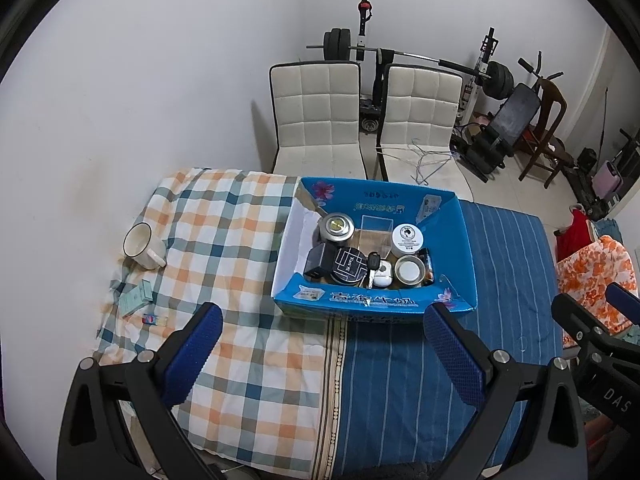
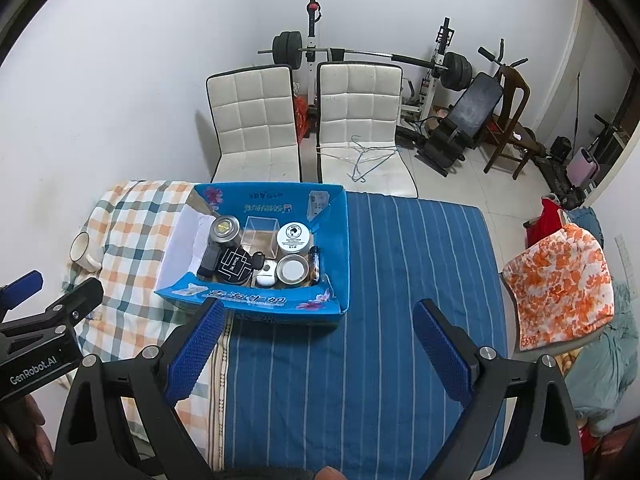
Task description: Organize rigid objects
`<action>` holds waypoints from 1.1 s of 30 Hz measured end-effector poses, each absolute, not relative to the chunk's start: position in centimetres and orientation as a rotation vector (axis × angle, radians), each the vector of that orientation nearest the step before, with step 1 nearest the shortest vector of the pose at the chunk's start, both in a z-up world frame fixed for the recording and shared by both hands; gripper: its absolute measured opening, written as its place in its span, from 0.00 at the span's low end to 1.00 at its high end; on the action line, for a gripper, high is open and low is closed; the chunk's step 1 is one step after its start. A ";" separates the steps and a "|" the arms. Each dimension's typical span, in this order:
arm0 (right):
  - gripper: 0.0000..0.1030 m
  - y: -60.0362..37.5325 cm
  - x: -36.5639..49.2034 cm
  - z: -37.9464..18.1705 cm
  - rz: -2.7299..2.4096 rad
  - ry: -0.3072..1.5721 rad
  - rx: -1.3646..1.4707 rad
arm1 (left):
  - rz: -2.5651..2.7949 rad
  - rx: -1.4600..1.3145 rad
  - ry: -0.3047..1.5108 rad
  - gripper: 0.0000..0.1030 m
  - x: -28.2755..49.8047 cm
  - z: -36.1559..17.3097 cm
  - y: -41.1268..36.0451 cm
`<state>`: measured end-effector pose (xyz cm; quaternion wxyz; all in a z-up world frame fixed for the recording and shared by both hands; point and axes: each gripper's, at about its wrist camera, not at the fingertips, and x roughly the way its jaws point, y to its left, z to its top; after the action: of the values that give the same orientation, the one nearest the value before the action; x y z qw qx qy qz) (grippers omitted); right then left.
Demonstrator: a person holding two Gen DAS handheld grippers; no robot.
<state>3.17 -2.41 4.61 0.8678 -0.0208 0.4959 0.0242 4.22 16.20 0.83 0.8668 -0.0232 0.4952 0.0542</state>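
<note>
A blue cardboard box (image 1: 368,302) (image 2: 256,300) sits on the bed, holding several small items: round tins, a clear plastic case (image 1: 375,236), a black car key and a white earbud case. On the plaid blanket to the left lie a white mug (image 1: 142,246) (image 2: 82,250), a pale green carton (image 1: 138,298) and a small flat packet (image 1: 154,319). My left gripper (image 1: 320,328) hovers open in front of the box, with nothing between its fingers. My right gripper (image 2: 318,324) hangs open over the blue striped sheet, just right of the box's near wall, also empty.
Two white padded chairs (image 1: 320,120) stand beyond the bed, with a barbell rack and weight bench (image 1: 508,120) behind them. An orange floral cushion (image 2: 560,284) rests on a seat at the right. A white wall runs along the bed's left side.
</note>
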 end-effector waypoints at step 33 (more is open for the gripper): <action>0.94 -2.7 3.2 5.4 0.004 1.011 -0.039 | 0.069 -0.007 0.994 1.00 4.7 1.5 15.1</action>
<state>3.22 -2.71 5.45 0.8748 -0.0187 0.4842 0.0017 4.70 15.09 1.47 0.8786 -0.0034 0.4765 0.0330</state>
